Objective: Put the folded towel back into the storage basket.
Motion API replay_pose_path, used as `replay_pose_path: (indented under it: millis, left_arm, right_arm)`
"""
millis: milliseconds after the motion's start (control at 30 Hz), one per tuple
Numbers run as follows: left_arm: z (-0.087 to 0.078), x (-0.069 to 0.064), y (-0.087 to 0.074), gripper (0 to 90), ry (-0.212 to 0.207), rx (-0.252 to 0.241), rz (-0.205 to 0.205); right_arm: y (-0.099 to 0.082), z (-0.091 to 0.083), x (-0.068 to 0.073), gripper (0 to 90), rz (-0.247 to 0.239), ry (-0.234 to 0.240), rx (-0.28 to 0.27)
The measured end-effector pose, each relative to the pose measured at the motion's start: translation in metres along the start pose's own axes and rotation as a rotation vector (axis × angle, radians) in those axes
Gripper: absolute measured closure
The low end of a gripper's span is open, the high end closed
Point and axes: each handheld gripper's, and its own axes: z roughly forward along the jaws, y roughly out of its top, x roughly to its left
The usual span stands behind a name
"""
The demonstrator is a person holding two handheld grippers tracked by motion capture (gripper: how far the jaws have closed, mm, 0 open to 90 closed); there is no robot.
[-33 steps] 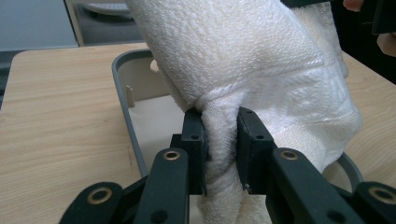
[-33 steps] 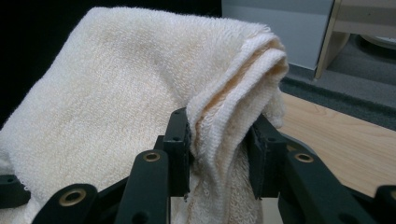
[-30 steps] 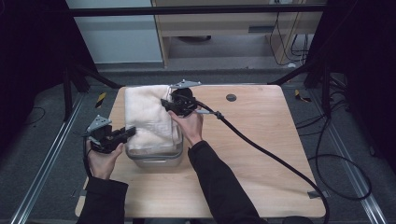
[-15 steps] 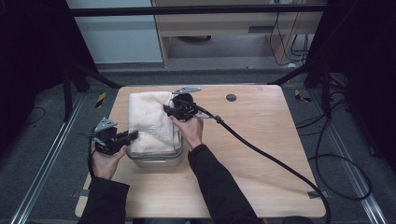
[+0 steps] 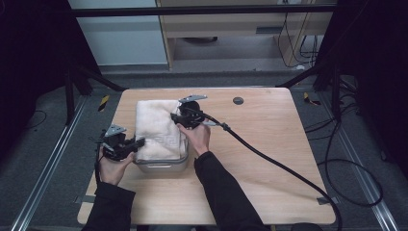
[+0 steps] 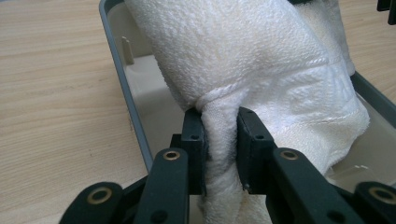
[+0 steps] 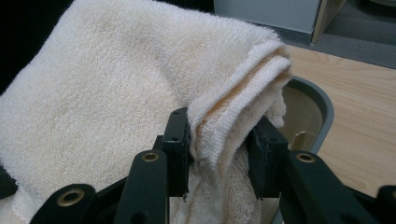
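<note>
While both hands work over the wooden table (image 5: 269,159), this is how things stand:

Towel: a cream towel (image 5: 155,126), folded, lies half in and half over a grey tub (image 5: 163,166) near the left side of the table; the far part spills past the tub's far end.

Long axis: the towel and the tub both run away from the person, near edge to far edge.

Key relation: the 2 grippers sit on opposite sides of the towel, 1 at the near left corner, 1 at the far right edge, so the cloth stretches between them on a diagonal. Any lift or lowering would, by my reckoning, depend on both ends moving together along that line.

Left gripper (image 6: 219,140): jaws pressed in on a bunched fold of the towel at the tub's near left corner, only the thickness of cloth between them.

Right gripper (image 7: 219,144): jaws spread a little wider, pinching a stack of folded layers at the towel's edge, above the tub's rim.

Nearer hand: the left is closer to the person; the right reaches farther out over the table.

Tub inside: bare floor shows beside the towel in the left gripper view.
</note>
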Motion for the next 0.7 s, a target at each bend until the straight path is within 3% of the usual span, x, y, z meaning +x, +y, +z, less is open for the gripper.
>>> replay_pose_path:
  millis: [533, 700]
  left_arm:
    - [0.015, 0.001, -0.006, 73.5, 0.024, 0.056, 0.011]
    - [0.019, 0.002, -0.007, 71.2, 0.034, 0.073, 0.000]
  right_arm:
    - [-0.017, 0.014, -0.005, 62.9, -0.016, -0.023, 0.031]
    - [-0.019, 0.014, -0.003, 61.8, -0.044, -0.036, 0.038]
